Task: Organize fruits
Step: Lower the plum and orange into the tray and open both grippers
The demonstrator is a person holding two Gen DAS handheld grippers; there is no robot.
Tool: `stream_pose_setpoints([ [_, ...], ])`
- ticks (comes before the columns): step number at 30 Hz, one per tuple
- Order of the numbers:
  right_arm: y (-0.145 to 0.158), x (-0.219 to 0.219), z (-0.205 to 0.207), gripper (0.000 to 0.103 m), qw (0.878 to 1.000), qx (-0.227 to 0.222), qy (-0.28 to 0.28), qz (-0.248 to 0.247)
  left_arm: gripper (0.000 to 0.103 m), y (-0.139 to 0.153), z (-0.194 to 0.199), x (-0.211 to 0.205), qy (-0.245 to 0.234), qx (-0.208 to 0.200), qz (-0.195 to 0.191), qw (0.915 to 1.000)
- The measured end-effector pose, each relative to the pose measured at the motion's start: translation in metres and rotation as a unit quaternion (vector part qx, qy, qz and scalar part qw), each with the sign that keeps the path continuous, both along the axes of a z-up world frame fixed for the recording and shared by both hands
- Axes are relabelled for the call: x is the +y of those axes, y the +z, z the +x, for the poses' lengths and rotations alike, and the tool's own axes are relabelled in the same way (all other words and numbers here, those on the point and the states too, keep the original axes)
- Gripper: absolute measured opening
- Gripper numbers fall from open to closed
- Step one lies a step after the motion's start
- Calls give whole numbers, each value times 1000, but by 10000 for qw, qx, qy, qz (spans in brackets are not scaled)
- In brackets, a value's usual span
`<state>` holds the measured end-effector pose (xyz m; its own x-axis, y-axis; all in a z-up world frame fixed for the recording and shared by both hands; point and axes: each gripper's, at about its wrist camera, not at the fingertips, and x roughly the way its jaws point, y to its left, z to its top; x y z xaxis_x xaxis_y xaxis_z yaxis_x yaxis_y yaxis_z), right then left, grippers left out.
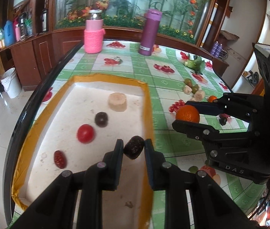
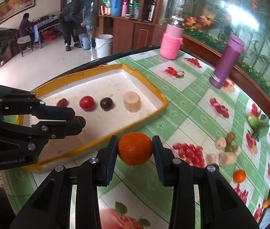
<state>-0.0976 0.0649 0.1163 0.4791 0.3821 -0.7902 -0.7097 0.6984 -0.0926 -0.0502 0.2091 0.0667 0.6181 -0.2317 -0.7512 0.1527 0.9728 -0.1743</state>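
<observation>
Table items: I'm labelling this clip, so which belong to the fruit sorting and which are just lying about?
Job: tray, held date, held orange, tomato, loose fruit pile.
Lying about: pink bottle, purple flask, white bucket.

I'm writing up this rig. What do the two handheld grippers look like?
Both are matte black plastic with silver pivot screws and ribbed finger pads. The left gripper reads "GenRobot.AI"; the right gripper reads "DAS" and has round camera lenses on its body.
</observation>
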Motion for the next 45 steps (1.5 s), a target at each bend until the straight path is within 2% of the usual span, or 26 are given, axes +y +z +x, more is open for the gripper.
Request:
stream_pose_setpoints([
  [8, -7, 52, 6, 34, 9987, 141, 492, -13, 25, -9, -9, 45, 468, 82, 74, 9988],
  [14, -27, 80, 12, 34, 9971, 354, 660, -143, 25, -23, -11, 71, 750, 274, 128, 9967],
  [22, -53, 90, 22, 34, 9963, 557, 584, -310, 25, -40, -5, 76, 771, 505, 212, 9955],
  [32, -63, 90, 23, 35, 9966, 522, 544, -347, 25, -50, -2, 74, 779, 715, 329, 9939],
  [34, -63, 90, 23, 36, 9966, 518, 529, -352, 29, -51, -2, 75, 799, 748, 348, 9934],
  [37, -63, 90, 21, 37, 9968, 468, 524, -389, 48, -52, -3, 76, 895, 781, 385, 9922],
  [39, -61, 90, 18, 38, 9969, 434, 521, -391, 53, -51, -6, 77, 964, 744, 441, 9916],
  [45, -52, 80, 13, 39, 9980, 319, 423, -353, 61, -48, -15, 76, 1099, 597, 716, 9896],
])
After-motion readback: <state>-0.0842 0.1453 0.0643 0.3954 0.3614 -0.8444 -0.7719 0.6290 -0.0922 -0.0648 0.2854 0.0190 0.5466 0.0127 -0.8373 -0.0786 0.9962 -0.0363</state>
